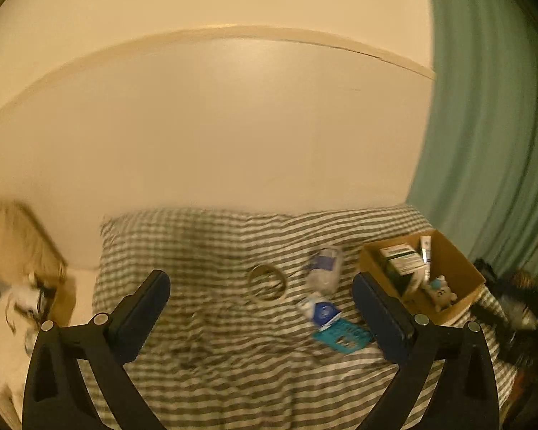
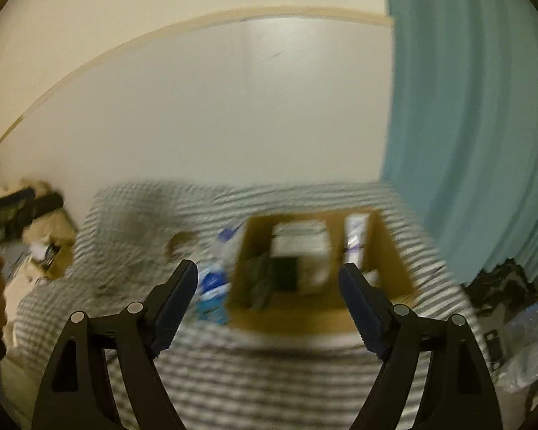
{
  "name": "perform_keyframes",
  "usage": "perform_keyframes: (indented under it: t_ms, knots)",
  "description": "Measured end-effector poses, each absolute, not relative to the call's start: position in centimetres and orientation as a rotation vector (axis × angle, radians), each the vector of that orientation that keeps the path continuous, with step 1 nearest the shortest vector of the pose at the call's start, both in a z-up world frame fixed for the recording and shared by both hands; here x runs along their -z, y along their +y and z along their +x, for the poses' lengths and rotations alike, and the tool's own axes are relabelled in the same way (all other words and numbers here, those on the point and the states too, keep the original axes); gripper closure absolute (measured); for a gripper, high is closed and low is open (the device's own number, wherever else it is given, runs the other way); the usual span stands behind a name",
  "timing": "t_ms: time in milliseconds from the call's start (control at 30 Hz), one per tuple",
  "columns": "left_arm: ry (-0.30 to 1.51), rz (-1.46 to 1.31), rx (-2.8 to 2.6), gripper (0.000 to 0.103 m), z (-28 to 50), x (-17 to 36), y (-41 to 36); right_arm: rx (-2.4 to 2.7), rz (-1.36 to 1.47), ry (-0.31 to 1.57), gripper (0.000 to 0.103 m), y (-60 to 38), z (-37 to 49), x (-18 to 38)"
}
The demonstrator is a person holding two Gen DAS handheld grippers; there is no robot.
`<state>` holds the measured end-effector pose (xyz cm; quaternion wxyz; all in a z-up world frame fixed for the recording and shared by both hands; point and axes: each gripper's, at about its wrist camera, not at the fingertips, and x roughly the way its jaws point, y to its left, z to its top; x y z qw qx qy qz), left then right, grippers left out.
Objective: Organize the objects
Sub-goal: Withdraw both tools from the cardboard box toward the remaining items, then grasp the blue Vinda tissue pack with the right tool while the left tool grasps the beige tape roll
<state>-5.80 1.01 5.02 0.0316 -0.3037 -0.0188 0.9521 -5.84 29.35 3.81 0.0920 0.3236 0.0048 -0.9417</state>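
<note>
A brown cardboard box (image 1: 459,267) sits at the right on a striped bed cover (image 1: 215,358); inside lie green and white cartons, a white tube and a small plush toy (image 1: 441,292). Left of it lie a tape ring (image 1: 267,282), a clear blue-labelled packet (image 1: 324,267), a white and blue pack (image 1: 319,310) and a teal card (image 1: 344,337). My left gripper (image 1: 262,283) stands open and empty above the cover. In the blurred right wrist view the box (image 2: 387,251) is straight ahead, and my right gripper (image 2: 269,268) is open with nothing held.
A pale wall rises behind the bed. A green curtain (image 1: 491,125) hangs at the right, with dark clutter (image 1: 513,308) below it. A second cardboard box with odds and ends (image 1: 43,286) stands at the left. A person's hand with the other gripper (image 2: 3,222) shows far left.
</note>
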Motion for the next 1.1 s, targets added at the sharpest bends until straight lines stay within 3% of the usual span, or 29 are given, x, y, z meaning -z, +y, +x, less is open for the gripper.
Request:
perform_keyframes:
  t_ms: [133, 200, 533, 700, 933, 1033, 1100]
  knots:
    - [-0.189, -0.991, -2.956, 0.000, -4.7, -2.0, -3.0, 2.695, 1.024, 0.144, 0.022, 23.1, -5.2, -0.4]
    - [-0.220, -1.011, -2.968, 0.000, -4.8, -0.6, -4.8, 2.645, 1.035, 0.122, 0.022, 21.1, -5.2, 0.9]
    - [-0.217, -1.194, -3.034, 0.000, -9.0, 6.5, -9.1, 2.501, 1.184, 0.316, 0.022, 10.9, -12.8, 7.9]
    - [-0.179, -1.328, -2.984, 0.000, -11.9, 10.7, -8.3, 2.550, 1.360, 0.604, 0.022, 9.4, -19.6, 14.3]
    - [-0.100, -1.427, -2.898, 0.000, -14.6, 14.3, -5.9, 2.502, 1.642, 0.628, 0.023, 11.9, -26.3, 20.1]
    - [-0.066, -1.444, -2.887, 0.000, -14.9, 14.9, -5.1, 2.479, 1.673, 0.538, 0.029, 13.0, -27.2, 21.1]
    - [-0.040, -1.449, -2.887, 0.000, -15.0, 14.9, -4.7, 2.485, 1.631, 0.542, 0.050, 13.0, -26.6, 20.6]
